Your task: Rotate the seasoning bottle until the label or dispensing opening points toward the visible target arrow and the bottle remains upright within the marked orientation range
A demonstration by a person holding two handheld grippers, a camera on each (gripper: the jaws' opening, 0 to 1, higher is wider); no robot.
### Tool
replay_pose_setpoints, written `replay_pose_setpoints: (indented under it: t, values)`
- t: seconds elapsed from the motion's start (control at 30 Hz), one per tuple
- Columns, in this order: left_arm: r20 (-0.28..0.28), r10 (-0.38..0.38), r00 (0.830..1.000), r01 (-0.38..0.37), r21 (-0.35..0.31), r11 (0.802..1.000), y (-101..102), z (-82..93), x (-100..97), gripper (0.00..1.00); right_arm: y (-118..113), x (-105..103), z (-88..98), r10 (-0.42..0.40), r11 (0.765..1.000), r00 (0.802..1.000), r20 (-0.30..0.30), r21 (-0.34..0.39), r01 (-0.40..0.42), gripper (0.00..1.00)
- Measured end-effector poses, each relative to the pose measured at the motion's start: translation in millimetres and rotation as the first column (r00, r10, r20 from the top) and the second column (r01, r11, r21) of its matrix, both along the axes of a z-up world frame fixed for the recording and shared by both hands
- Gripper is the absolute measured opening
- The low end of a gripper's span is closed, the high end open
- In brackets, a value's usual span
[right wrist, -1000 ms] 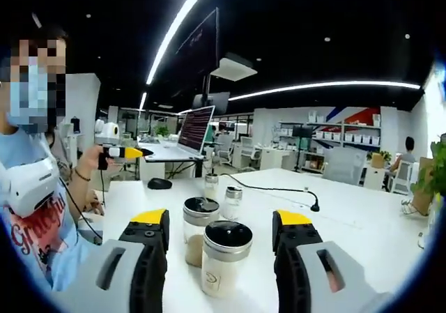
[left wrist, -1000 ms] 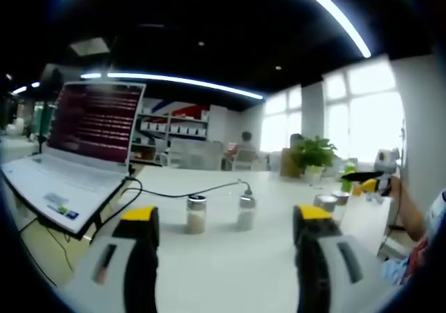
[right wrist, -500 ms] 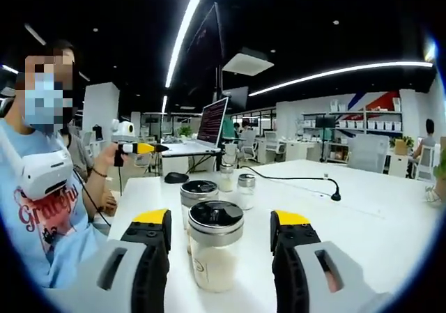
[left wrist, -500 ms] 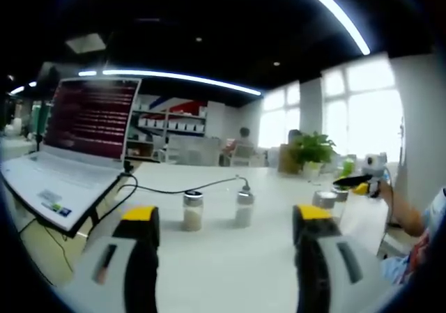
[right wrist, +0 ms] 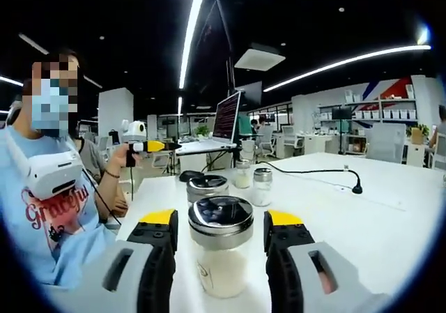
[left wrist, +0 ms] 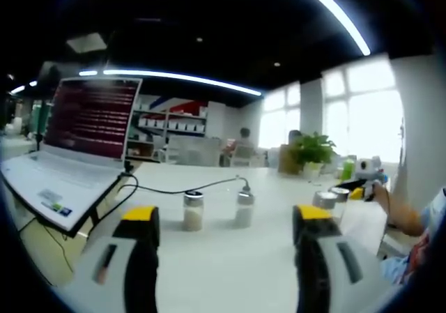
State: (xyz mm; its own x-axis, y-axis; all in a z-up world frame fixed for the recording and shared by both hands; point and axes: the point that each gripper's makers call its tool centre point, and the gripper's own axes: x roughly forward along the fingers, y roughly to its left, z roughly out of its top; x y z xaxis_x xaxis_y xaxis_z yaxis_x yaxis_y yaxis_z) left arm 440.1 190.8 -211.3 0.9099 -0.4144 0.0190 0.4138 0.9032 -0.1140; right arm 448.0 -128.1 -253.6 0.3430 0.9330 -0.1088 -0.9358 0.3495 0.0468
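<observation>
Right gripper (right wrist: 219, 233): jaws open, flanking upright clear glass seasoning bottle with black lid (right wrist: 221, 256) on white worktop (right wrist: 362, 222), contact indeterminate. Left gripper (left wrist: 226, 224): jaws wide open, empty, facing 2 small shakers (left wrist: 193, 211).

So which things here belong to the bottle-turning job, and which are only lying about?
For the job:
- seasoning bottle, standing between the jaws
- right gripper

Lying about:
- second jar behind it
- two small shakers
- laptop
- black cable
- potted plant
- left gripper, open

Clear seasoning bottle (right wrist: 221, 249) with white contents, dark lid; yellow-tipped grey tool (right wrist: 220, 233).
</observation>
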Motion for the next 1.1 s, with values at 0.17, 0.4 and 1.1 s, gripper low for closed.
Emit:
replay_pose_setpoints:
  t: [0.17,0.4,1.1]
  values:
    - [0.001,0.000,1.000,0.000,0.004,1.000,1.0,0.4,-0.2,0.83,1.2,1.9,-0.1,0.020,0.998,0.999,-0.032,0.052,-0.019,0.39]
    - [0.003,0.011,1.000,-0.011,0.002,1.000,5.6,1.4,-0.5,0.83,2.9,0.4,0.6,0.024,0.998,0.999,-0.026,0.064,-0.022,0.39]
    - [0.016,0.006,1.000,-0.006,0.001,1.000,4.0,5.2,-2.4,0.83,5.5,2.0,0.5,-0.069,0.996,0.998,-0.007,0.053,0.069,0.38]
